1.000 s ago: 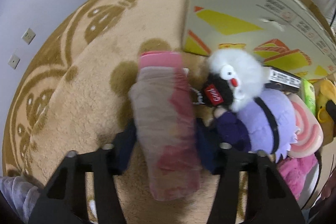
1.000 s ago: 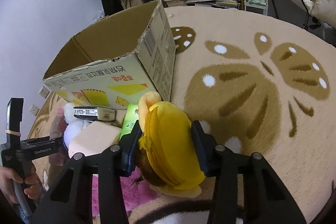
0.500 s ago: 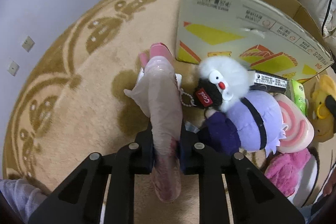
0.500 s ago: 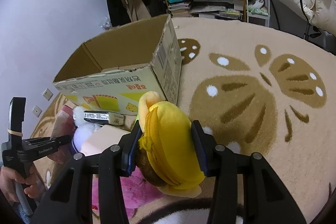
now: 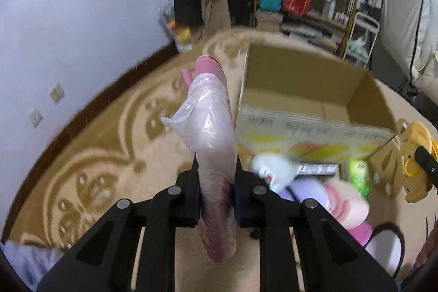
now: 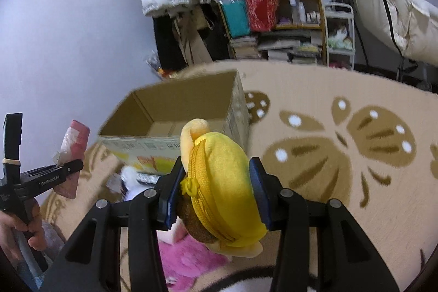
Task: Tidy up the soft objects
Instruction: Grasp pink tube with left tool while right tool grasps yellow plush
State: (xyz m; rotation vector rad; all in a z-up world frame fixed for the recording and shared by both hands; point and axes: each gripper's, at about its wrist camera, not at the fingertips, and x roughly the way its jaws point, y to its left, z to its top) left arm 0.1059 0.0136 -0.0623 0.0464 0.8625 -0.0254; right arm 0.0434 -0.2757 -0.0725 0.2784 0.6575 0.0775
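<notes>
We have two soft things in the air at once. The pink plastic-wrapped bundle point(image 5: 216, 144) is pinched narrow between the pads of the left hand-held gripper point(image 5: 216, 190), its long end sticking up and forward, just left of the near corner of the open cardboard box point(image 5: 309, 89). The yellow zippered plush pouch point(image 6: 221, 182) sits clamped in the right hand-held gripper point(image 6: 216, 193), the jaws held wide by its bulk, with the box mouth straight ahead and a little lower.

As we judge it, the step is to carry both over the rim and let them drop inside. The box looks empty, so there is room. We do well to bring each piece fully past the near wall before opening, since the bundle is long and floppy and could catch the cardboard edge and tip back onto the rug point(image 6: 342, 155). We tilt it nose-down into the box first. The slick wrap may slide in the pads, so we keep the squeeze firm until then. The pouch is round and should fall freely once released.

Below us, by the box's near side, a white plush point(image 5: 273, 168), a pink plush point(image 6: 189, 256) and other pieces wait on the rug.
</notes>
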